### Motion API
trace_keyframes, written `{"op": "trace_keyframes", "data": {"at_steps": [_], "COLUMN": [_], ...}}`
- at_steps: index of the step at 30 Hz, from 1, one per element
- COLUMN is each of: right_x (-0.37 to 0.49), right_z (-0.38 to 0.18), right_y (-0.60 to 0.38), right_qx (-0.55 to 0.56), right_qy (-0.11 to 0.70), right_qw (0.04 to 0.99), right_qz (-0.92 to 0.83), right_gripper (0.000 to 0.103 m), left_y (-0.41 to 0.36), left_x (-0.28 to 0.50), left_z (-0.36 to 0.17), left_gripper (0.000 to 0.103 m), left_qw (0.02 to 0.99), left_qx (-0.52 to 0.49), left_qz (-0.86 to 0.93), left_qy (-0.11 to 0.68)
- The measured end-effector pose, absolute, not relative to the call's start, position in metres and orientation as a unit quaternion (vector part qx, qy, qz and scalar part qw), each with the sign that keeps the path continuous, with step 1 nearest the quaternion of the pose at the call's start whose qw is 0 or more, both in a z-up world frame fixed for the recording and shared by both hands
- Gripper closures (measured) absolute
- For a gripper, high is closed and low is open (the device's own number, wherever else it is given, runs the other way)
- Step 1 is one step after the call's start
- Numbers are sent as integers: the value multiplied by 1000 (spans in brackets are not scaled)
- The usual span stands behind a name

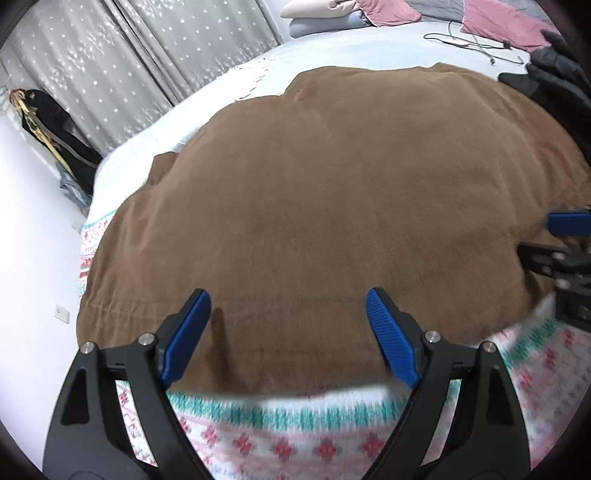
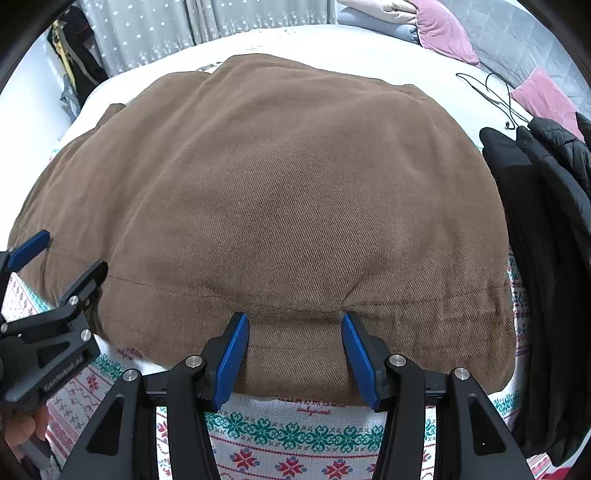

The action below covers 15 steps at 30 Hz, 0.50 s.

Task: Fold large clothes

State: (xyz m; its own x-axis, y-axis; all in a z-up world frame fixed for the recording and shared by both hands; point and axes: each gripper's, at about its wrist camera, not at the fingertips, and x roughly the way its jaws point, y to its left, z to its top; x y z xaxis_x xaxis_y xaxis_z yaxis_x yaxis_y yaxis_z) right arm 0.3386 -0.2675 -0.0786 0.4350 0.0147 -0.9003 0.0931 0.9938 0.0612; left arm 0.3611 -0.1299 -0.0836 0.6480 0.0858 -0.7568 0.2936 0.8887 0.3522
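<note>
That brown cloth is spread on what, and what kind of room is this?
Most likely a bedroom. The brown garment lies on a wide bed, with pink pillows at its far end and star-patterned curtains behind.

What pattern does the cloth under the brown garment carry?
The patterned cloth is white with green snowflake bands and red flower motifs, clearest in the right wrist view.

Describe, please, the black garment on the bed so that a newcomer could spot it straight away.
Start at the bed, where a large brown garment lies spread over a patterned blanket. Just beyond its right edge sits the black garment, bunched up. Its dark quilted fabric sets it apart from the flat brown cloth and pink pillows.
</note>
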Motion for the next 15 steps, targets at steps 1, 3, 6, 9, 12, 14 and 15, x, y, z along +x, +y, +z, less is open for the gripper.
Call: {"op": "trace_keyframes", "data": {"at_steps": [1,3,6,9,12,14,15], "right_x": [337,336,335,334,334,332,332], "right_z": [-79,-79,-80,-80,-79,-78,-77], "right_y": [-267,-266,-266,-266,-265,-265,-266], "right_qx": [50,48,47,47,49,50,52], "right_qy": [530,529,529,528,527,525,525], "right_qw": [846,847,847,847,848,849,849], "right_qz": [-24,-27,-29,-29,-30,-33,-34], "right_gripper": [49,48,47,46,46,45,45], "left_y": [-122,-106,-77,-46,-28,-24,-19], "left_x": [357,353,354,360,366,366,370], "left_z": [-78,-70,-62,-57,-58,-63,-67], "left_gripper": [16,16,16,16,16,16,16], "left_qw": [878,875,879,878,880,880,878], "left_qx": [210,185,168,120,96,88,83], "left_qz": [-68,-73,-49,-52,-41,-35,-32], "left_qy": [425,441,444,461,463,466,470]}}
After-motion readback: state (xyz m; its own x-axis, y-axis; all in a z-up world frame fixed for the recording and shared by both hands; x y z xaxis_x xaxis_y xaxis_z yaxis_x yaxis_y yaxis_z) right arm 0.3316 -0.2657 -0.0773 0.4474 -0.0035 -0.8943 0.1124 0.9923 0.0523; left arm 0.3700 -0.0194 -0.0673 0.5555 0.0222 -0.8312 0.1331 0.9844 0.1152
